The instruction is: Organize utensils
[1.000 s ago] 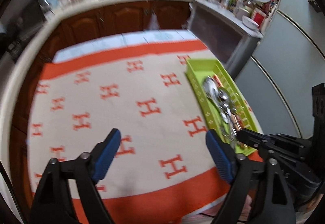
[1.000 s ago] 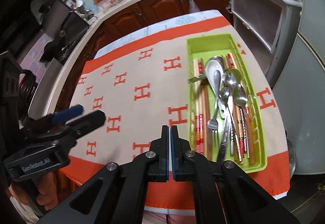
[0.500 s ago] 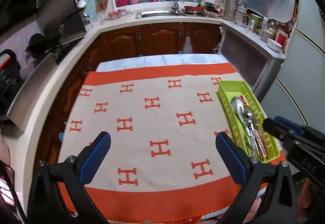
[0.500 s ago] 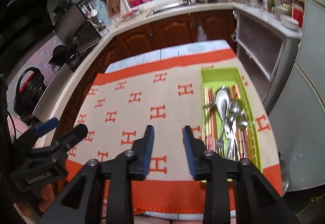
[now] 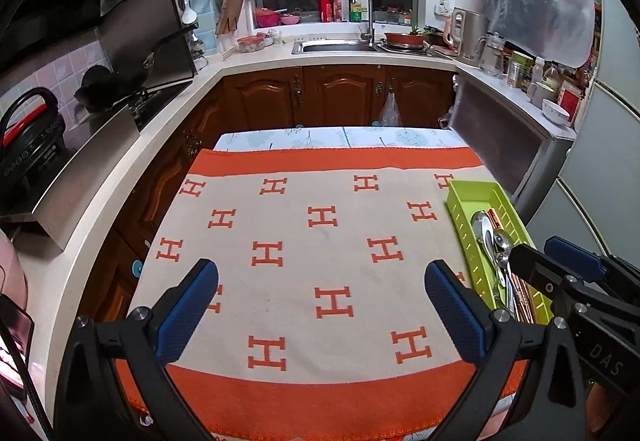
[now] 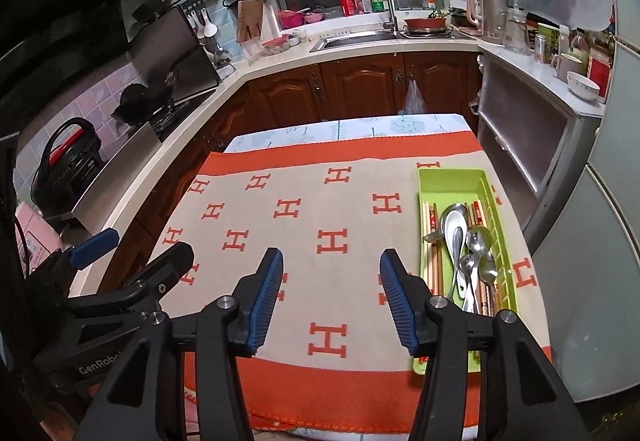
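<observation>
A lime-green utensil tray (image 6: 452, 183) (image 5: 472, 191) lies along the right side of the orange-and-cream cloth. It holds spoons (image 6: 476, 241), a white ladle-like spoon (image 6: 454, 229), a fork and wooden chopsticks (image 6: 430, 245). My right gripper (image 6: 331, 273) hangs over the cloth just left of the tray, its jaws opening, with nothing between them. My left gripper (image 5: 320, 289) stands wide open above the cloth's near middle, empty. In the left wrist view the right gripper (image 5: 560, 261) covers the tray's near end.
The cloth-covered table (image 6: 304, 133) is ringed by a kitchen counter: stove and wok (image 6: 160, 97) at left, sink (image 6: 352, 37) at the back, shelf unit with a bowl and jars (image 6: 576, 81) at right. A fridge (image 6: 600, 241) stands close beside the tray.
My right gripper's jaws went from shut to well apart while it rose and pulled back from the tray. The left gripper lifted and tilted up, bringing the whole kitchen into view.
</observation>
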Demonstrator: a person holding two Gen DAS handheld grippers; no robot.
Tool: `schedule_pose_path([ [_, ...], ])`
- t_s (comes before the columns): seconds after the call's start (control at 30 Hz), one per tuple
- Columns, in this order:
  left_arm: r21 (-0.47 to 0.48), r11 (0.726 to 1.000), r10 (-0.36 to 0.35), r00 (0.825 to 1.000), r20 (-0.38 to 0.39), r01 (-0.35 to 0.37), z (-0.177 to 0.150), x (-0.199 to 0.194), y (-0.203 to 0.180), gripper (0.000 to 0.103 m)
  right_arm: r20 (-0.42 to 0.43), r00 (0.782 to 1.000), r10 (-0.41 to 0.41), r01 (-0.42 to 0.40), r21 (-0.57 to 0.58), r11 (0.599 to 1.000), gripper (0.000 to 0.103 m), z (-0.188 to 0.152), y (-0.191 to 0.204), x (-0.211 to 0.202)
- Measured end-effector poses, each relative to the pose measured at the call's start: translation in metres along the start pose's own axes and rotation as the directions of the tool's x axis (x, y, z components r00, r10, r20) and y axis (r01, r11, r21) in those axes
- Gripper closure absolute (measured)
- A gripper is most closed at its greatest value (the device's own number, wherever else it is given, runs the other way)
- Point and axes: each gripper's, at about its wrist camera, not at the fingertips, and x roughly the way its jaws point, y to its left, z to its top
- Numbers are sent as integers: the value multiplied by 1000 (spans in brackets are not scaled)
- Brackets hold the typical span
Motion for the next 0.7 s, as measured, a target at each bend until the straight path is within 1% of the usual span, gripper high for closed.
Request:
schedule_pose_path([
  [0.13,-2,1000,-7,1000,-20,6,-2,6,1,1,1,1000,3,-3,1,1000,50,-1,2,0],
  [0.37,-4,1000,-13,1000,-23,13,-2,8,1,1,-15,1000,4,-4,13,1000,50,1,4,10],
  [0.7,-10,1000,-2,999,-37,2,-5,13,-1,1,-27,1000,-2,2,18,1000,50,0,3,22],
])
